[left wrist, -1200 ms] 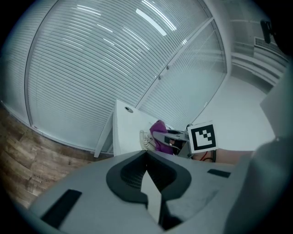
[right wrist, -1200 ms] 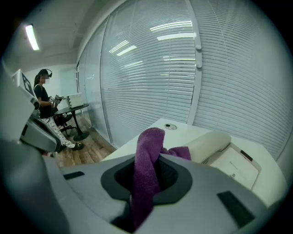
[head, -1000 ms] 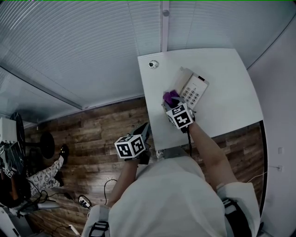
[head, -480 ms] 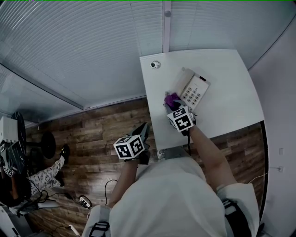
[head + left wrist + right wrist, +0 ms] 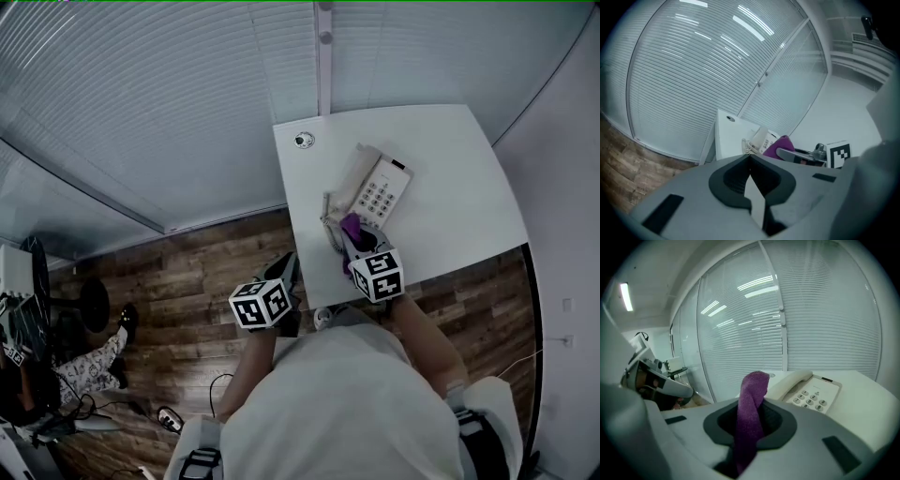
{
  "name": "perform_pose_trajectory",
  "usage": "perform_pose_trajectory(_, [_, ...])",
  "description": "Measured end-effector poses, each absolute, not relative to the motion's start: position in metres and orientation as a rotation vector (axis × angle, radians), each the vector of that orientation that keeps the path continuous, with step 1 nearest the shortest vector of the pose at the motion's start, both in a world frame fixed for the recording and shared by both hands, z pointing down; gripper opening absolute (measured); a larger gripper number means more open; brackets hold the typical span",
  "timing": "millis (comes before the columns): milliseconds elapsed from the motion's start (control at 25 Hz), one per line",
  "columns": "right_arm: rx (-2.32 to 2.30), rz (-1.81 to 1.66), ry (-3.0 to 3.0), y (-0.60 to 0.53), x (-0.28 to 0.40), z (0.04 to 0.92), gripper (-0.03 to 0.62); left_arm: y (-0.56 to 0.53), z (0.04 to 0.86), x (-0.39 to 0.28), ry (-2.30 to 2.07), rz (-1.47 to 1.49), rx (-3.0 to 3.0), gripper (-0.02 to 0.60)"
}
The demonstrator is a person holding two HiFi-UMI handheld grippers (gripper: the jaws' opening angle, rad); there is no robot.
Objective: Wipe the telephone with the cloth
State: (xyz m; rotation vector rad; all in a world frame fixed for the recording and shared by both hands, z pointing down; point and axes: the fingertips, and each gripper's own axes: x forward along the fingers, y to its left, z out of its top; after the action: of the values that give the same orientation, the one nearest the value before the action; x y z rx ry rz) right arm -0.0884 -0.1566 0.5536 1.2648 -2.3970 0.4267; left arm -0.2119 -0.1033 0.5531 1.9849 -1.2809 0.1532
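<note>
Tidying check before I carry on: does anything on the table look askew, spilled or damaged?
Only the telephone: it sits skewed to the table edges. Its handset is seated, nothing spilled or broken. The purple cloth is clamped in the right claw.

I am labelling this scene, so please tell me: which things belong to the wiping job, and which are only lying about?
Job: telephone, purple cloth, right gripper holding it.
Idle: left gripper, round fitting on table corner.

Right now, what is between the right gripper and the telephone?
Only the purple cloth, pinched in the right gripper and poking toward the telephone; the right gripper view shows it.
</note>
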Motion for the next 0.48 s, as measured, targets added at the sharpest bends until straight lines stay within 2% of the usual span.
perform_pose_trajectory(480, [1.264,0.463,-2.549,-0.09,-0.051,0.497,0.06,-0.086,0.533,-0.168,-1.28,0.123,2.02,0.021])
